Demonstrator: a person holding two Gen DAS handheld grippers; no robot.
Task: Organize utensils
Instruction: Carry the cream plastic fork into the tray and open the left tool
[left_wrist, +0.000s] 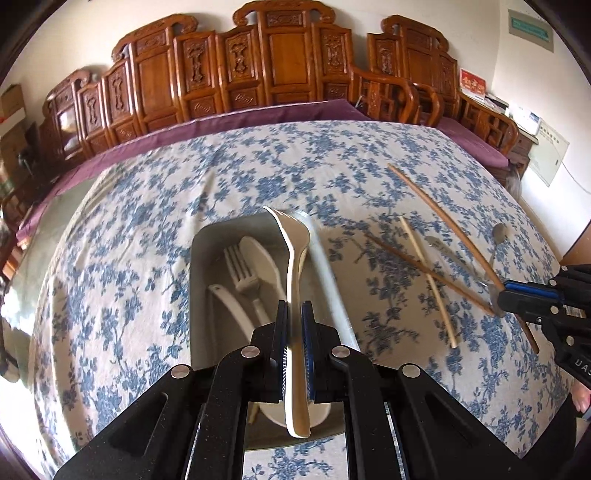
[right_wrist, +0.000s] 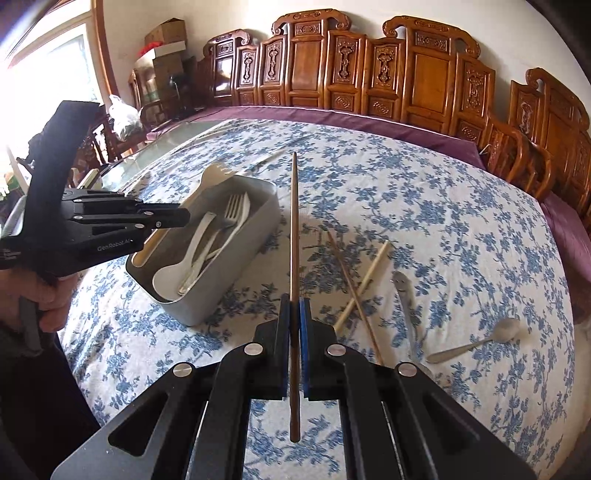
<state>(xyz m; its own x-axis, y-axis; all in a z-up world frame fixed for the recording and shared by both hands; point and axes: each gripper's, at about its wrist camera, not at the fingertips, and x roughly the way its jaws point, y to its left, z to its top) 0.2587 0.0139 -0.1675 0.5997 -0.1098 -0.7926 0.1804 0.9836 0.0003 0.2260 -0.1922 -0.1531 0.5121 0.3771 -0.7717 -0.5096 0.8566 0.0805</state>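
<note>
Nearest my left lens, my left hand-held gripper is pinched on the handle of a cream plastic spork, holding it edge-on above the grey metal tin that sits on the flowered worktop. My right hand-held gripper is pressed together on a dark brown chopstick, which points straight ahead, clear of the cloth.

The tin lies just left of that raised chopstick. Inside it I count a cream fork, a white spoon and a metal fork; a pale stick along its far wall could be a chopstick, but the left gripper covers most of it. The utensils overlap, so there may be more beneath.

Loose on the cloth to my right are four things: a thin brown chopstick crossed over a pale chopstick, a metal utensil with a pierced handle end, and a metal spoon well apart from the tin. The working end of the pierced utensil is cut off behind my right gripper, so I cannot tell what it is.

Carved wooden chairs line the far edge of the worktop, behind a purple cloth border. Boxes are stacked by the bright window, washed out by glare.
</note>
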